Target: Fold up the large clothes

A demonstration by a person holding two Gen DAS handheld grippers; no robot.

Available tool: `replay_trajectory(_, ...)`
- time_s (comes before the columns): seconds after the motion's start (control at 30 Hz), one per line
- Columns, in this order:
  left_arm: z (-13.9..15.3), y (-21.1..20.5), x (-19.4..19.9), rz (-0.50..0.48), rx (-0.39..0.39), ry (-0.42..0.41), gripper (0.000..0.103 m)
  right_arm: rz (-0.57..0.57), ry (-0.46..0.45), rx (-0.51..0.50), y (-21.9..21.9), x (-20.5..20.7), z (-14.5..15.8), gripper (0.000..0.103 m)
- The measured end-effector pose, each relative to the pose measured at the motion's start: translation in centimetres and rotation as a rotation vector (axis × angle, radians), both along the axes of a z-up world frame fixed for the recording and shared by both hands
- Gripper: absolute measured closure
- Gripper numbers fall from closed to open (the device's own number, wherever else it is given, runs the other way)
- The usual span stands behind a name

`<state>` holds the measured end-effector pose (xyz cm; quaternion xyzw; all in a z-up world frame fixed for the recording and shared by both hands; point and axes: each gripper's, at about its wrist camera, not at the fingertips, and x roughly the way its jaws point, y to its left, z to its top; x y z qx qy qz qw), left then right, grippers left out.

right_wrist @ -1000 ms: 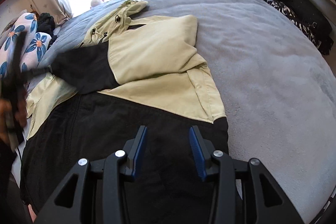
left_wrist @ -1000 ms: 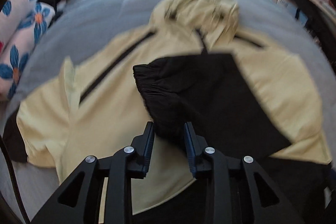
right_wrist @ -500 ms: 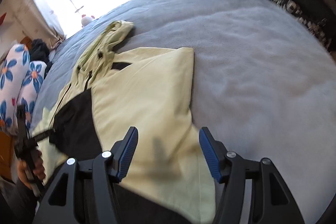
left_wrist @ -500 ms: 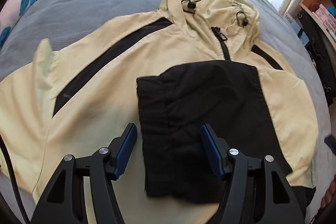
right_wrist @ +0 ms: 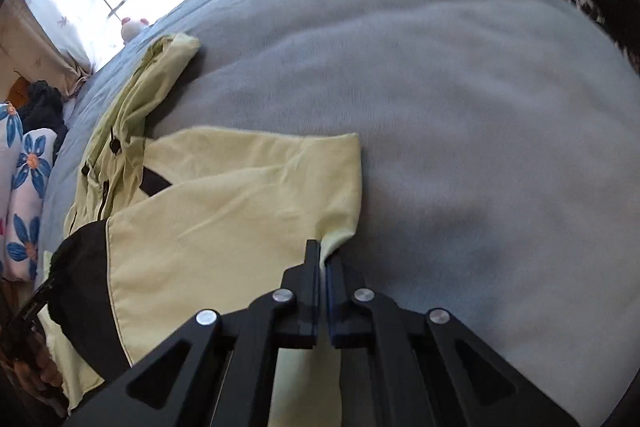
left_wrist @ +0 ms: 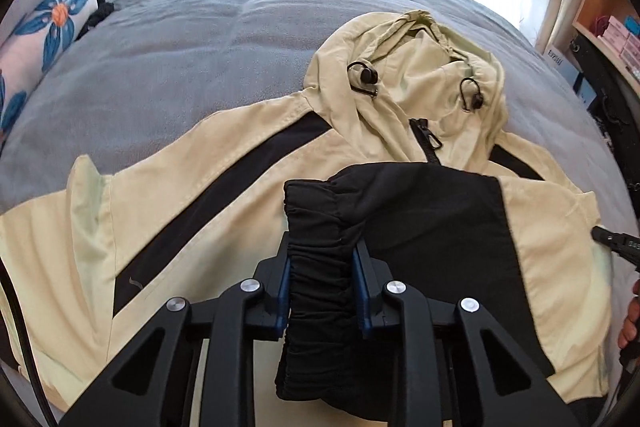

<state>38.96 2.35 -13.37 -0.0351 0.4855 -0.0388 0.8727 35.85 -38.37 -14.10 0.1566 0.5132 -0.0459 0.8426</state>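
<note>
Now the pale yellow jacket (left_wrist: 248,187) with black panels lies spread front-up on the grey bed (left_wrist: 180,67), filling the lower and middle part of the left wrist view, its hood (left_wrist: 420,67) toward the upper right. One black-cuffed sleeve (left_wrist: 400,227) is folded across the chest, reaching toward the lower centre of the frame. The left claw (left_wrist: 322,259) has just been closing, and its blue pads now press the gathered black cuff (left_wrist: 320,267) from both sides. In the right wrist view the right claw (right_wrist: 323,267), at lower centre, has just snapped closed, its fingers all but meeting on the yellow edge of the jacket's folded shoulder (right_wrist: 240,207). Grey bed fills the right half of that frame. Flowered pillows (right_wrist: 24,179) sit at the far left.
</note>
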Motion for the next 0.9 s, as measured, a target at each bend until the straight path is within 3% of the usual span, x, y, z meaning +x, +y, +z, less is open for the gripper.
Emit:
replay_trajectory(0.13, -2.1, -0.9, 0.4, 0.004, 0.073, 0.033, 0.073, 0.036, 0.051, -0.138, 1.4, 0.2, -1.0, 0.093)
replay_trajectory(0.2, -1.6, -1.1, 0.1, -0.004, 0.1, 0.021, 0.071, 0.014, 0.046, -0.141, 1.3, -0.3, 0.4, 0.091)
replay_trajectory(0.3, 0.3, -0.7, -1.2, -0.008, 0.156, -0.008, 0.06, 0.007, 0.0, -0.158, 1.6, -2.0, 2.9, 0.091)
replay_trajectory(0.37, 1.4, -0.3, -2.3, 0.0, 0.192, -0.047, 0.046, 0.022, -0.024, -0.185, 2.4, -3.3, 4.4, 0.091)
replay_trajectory(0.4, 2.2, -0.3, -3.1, 0.008, 0.213, -0.073, 0.045, 0.039, -0.029, -0.187, 3.2, -4.2, 5.1, 0.088)
replay_trajectory(0.53, 4.0, -0.6, -4.9, 0.02, 0.199, -0.102, 0.045, 0.112, -0.036, -0.14, 6.8, -6.6, 5.6, 0.087)
replay_trajectory(0.7, 4.7, -1.1, -5.2, 0.087, 0.175, -0.072, 0.045, 0.252, -0.046, -0.065, 13.4, -8.1, 4.9, 0.087)
replay_trajectory(0.8, 4.1, -3.0, -5.9, 0.028, 0.097, -0.03, 0.045, 0.312, -0.029, -0.058, 16.7, -8.4, 3.4, 0.087)
replay_trajectory(0.83, 3.9, -3.6, -6.5, 0.009, 0.086, -0.03, 0.04, 0.326, -0.016, -0.047, 17.5, -8.4, 2.6, 0.087)
replay_trajectory(0.87, 3.5, -4.7, -7.1, -0.015, 0.083, -0.028, 0.026, 0.332, -0.001, -0.04, 18.0, -8.5, 1.8, 0.087)
replay_trajectory(0.9, 3.0, -5.6, -7.6, -0.028, 0.092, -0.024, 0.02, 0.332, 0.014, -0.038, 18.2, -8.4, 1.0, 0.087)
